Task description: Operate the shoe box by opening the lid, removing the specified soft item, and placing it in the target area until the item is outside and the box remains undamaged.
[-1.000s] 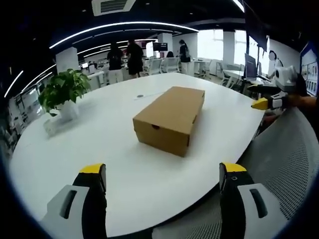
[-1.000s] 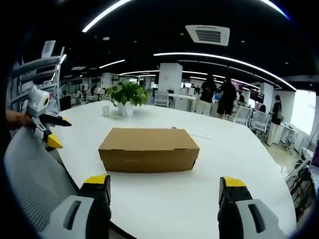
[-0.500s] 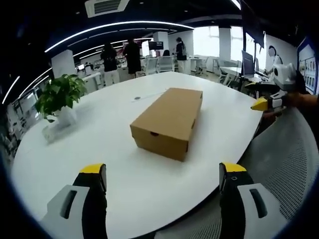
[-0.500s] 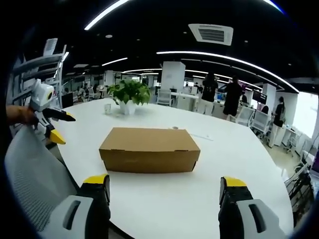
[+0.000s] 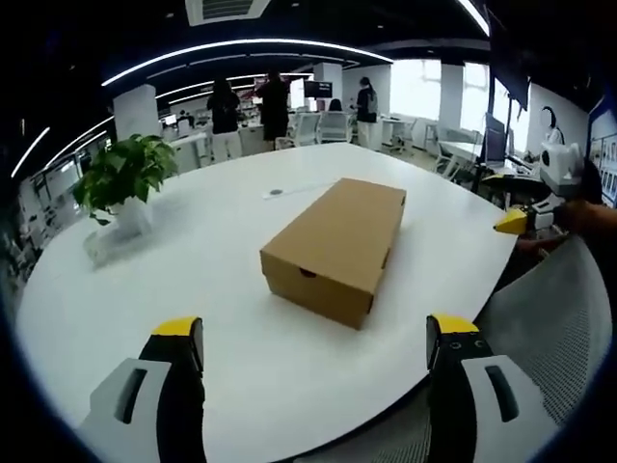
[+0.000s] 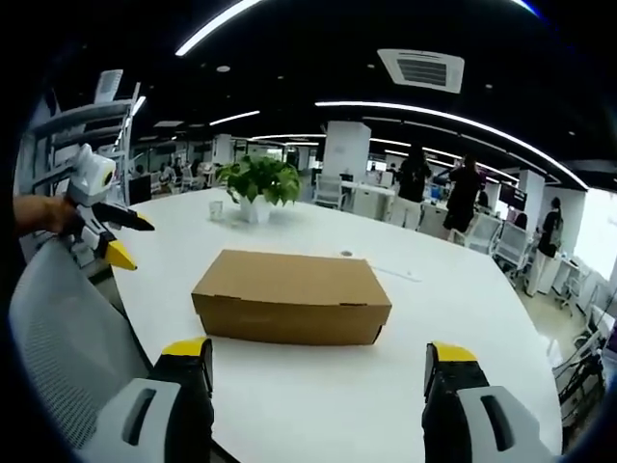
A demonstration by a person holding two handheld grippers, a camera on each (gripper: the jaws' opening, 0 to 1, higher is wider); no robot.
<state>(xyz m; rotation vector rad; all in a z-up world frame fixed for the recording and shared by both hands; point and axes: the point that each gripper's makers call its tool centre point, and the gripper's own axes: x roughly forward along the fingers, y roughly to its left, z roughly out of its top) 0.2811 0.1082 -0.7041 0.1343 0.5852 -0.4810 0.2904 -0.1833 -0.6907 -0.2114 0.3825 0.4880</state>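
Shoe box [image 5: 335, 246]: brown cardboard, lid shut and seated flush, intact; lies on a white round table [image 5: 193, 280], well apart from the potted plant [image 5: 123, 183] at the far side. Soft item: hidden inside, cannot be judged. Target area: not marked anywhere visible.

Left gripper [image 5: 313, 347]: jaws wide apart, holding nothing, short of the box's end face. Right gripper [image 6: 313, 362]: jaws wide apart, holding nothing, facing the box's long side [image 6: 289, 323].

Surroundings: 1 mesh chair back [image 6: 67, 347] near the table edge; open office with several people standing beyond.

Step in hand: approach, lid opening not yet begun. Next move likely calls for 1 gripper bracing the base while the other lifts the lid edge gently.
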